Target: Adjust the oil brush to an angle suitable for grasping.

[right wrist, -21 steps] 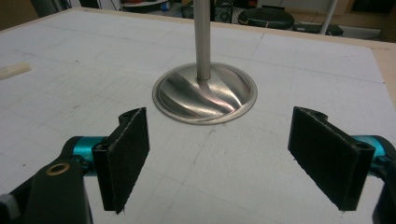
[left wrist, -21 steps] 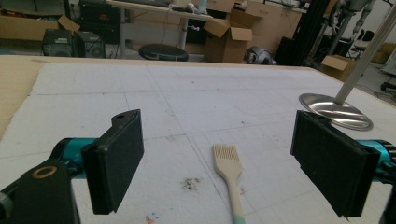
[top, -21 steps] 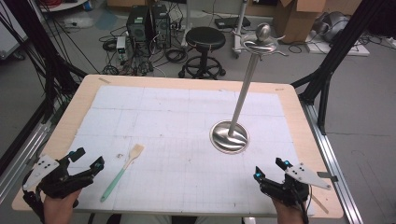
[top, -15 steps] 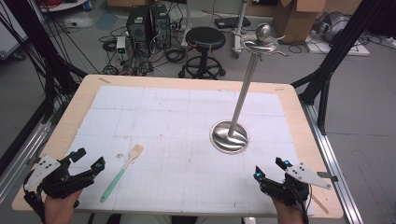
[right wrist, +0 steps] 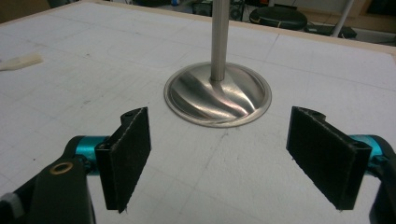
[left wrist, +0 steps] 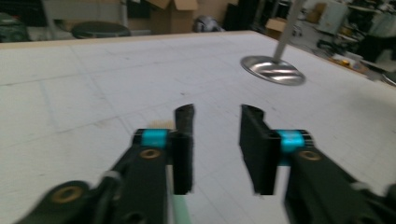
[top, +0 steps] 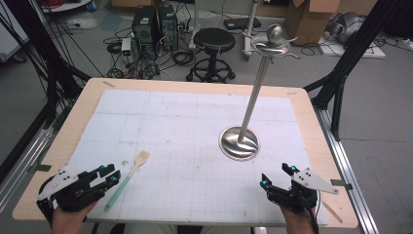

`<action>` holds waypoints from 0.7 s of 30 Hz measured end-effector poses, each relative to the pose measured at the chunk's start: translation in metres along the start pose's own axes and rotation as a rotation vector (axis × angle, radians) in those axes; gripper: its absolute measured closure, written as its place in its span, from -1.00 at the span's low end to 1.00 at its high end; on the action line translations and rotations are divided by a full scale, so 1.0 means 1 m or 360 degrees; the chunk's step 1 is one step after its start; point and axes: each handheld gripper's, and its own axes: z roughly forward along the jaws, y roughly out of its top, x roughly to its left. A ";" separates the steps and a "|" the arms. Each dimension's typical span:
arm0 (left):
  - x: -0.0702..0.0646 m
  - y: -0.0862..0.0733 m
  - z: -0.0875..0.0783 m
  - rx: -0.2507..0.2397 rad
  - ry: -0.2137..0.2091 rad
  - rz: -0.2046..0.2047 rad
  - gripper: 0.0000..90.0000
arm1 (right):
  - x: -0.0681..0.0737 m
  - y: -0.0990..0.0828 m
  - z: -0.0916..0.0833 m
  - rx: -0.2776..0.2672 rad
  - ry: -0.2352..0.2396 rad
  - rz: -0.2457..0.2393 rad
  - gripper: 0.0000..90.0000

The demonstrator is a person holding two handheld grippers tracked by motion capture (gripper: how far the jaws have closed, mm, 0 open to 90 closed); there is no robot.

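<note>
On the wooden-edged table (top: pixel 311 122) covered with a white gridded mat (top: pixel 185 131), the left gripper (top: pixel 108 176) sits at the near left corner, held low in the person's hand, just beside a flat spatula with a pale wooden blade and a mint-green handle (top: pixel 125 180). The spatula lies flat on the mat, blade end pointing away from the person and handle end towards the table's near edge, right next to the gripper's tips. In the left gripper view the two black padded jaws stand a modest gap apart with nothing between them; a sliver of the green handle (left wrist: pixel 180 210) shows below the left-hand jaw, though the picture is blurred and whether it touches cannot be told. The right gripper (top: pixel 276 176) rests at the near right corner, its jaws spread wide and empty, aimed at the round polished base of a tall steel stand (right wrist: pixel 217 93). That stand (top: pixel 239 142) rises on a slim tilted-looking pole to a hooked top with a ball finial (top: pixel 272 41), and stands well apart from the spatula with bare mat between them. Beyond the table's far edge are a black round stool (top: pixel 214 41), computer cases with tangled cables (top: pixel 151 24) and cardboard boxes (top: pixel 307 19) on the floor.
</note>
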 end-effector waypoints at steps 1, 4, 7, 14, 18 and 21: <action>-0.003 -0.001 0.003 0.0032 -0.0032 0.0018 0.64 | 0.000 0.000 0.000 0.0000 0.0000 0.0000 -0.55; -0.013 -0.006 0.016 0.0190 -0.0092 0.0071 0.95 | 0.000 0.000 0.000 -0.0001 0.0004 -0.0003 -0.55; -0.023 -0.012 0.031 0.0320 -0.0155 0.0110 0.99 | 0.000 0.000 0.000 0.0001 0.0004 0.0003 -0.55; -0.027 -0.027 0.045 0.0564 -0.0170 0.0070 0.99 | 0.000 -0.001 -0.003 0.0005 -0.0003 0.0012 -0.55; -0.018 -0.030 0.041 0.0652 -0.0112 0.0009 0.99 | -0.001 -0.001 -0.003 0.0008 -0.0003 0.0011 -0.55; -0.012 -0.030 0.035 0.0694 -0.0082 -0.0037 0.99 | -0.001 -0.001 -0.002 0.0009 -0.0004 0.0008 -0.55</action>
